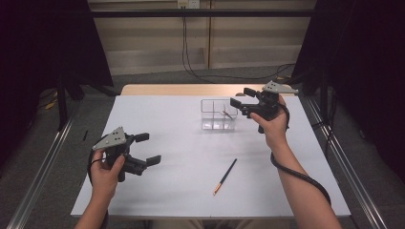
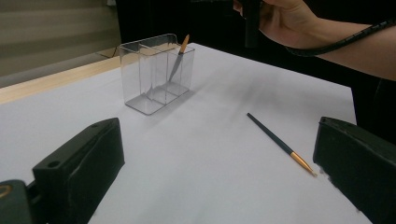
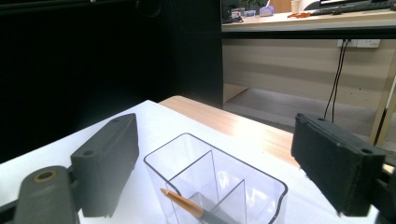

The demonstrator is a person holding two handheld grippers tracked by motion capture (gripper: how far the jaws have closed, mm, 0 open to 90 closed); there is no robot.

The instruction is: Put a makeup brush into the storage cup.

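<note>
A clear plastic holder (image 1: 218, 114) with inner dividers stands upright on the far part of the white table (image 1: 181, 143). One brush (image 2: 178, 59) leans inside a compartment of the holder, with its orange end up and sticking out a little above the rim. A second brush (image 1: 225, 176) lies flat on the table, nearer to the person and well apart from the holder, with its orange end toward the person. The right claw (image 1: 241, 97) hangs just above the holder, at its right side; it is open and nothing is between its jaws. The left claw (image 1: 147, 149) is low over the left part of the table, also open and empty, well apart from both brushes.
</note>
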